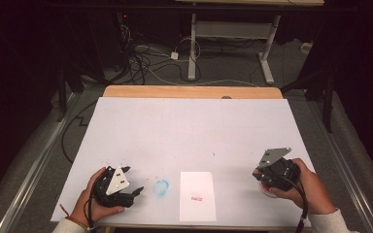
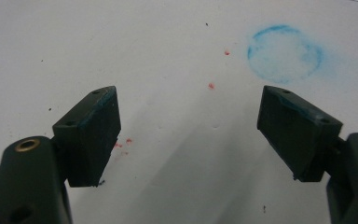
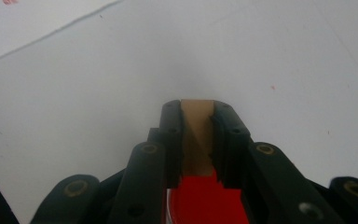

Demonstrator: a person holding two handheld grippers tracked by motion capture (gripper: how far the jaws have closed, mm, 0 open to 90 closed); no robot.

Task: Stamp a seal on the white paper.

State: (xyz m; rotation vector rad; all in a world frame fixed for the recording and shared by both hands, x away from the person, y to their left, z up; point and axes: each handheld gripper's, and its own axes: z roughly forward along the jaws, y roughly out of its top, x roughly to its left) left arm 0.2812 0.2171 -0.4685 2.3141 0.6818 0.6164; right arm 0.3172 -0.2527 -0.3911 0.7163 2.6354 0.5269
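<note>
My right gripper (image 1: 271, 181) is at the right of the white table cover, pointing down, with a hand around it. In the right gripper view its jaws (image 3: 197, 106) are shut on a tan wooden piece (image 3: 196, 135), with a red object (image 3: 205, 200) directly beneath. From above, that red and white round object (image 1: 271, 191) peeks out under the gripper. My left gripper (image 1: 137, 191) lies low at the front left, open, nothing between its fingers (image 2: 189, 100). Blue smears mark its pads (image 2: 98, 126). A blue ring stain (image 2: 284, 53) (image 1: 161, 188) lies just beyond it.
A small white paper (image 1: 197, 194) with a red mark (image 1: 197, 198) lies at the front centre. Tiny red specks (image 2: 210, 86) dot the white cover (image 1: 189, 131). The wooden table edge (image 1: 189, 91) shows at the back, with cables and a desk frame on the floor beyond.
</note>
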